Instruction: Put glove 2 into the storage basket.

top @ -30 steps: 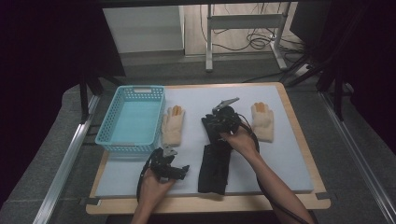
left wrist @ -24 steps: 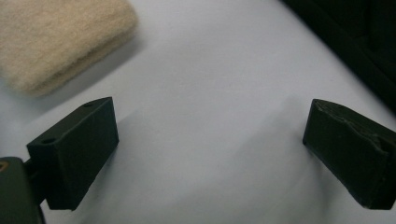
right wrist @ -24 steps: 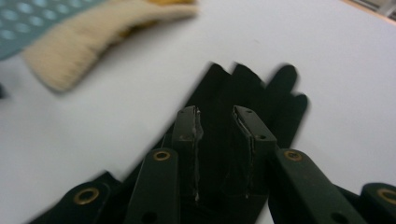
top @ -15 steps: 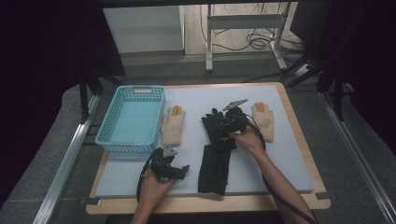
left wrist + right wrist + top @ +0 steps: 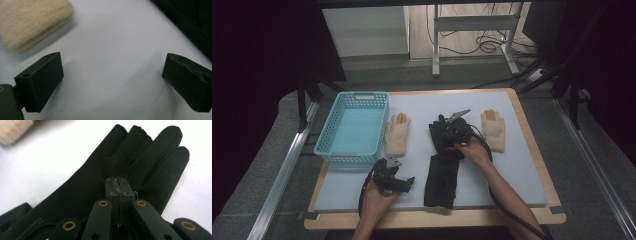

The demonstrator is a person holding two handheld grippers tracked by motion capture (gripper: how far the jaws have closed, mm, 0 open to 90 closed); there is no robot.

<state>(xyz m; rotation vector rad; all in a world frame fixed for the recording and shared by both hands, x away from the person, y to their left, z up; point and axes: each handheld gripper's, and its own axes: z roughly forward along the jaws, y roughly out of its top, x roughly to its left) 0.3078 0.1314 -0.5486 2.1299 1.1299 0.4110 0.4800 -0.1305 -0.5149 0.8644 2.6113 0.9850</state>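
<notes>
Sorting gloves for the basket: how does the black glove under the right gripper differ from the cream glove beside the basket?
The black glove is dark, smooth fabric; the cream glove is pale and fuzzy. The black glove has the right gripper closed on it; the cream glove lies untouched by the blue basket. Both lie flat on the mat, fingertips pointing away from the person.
</notes>
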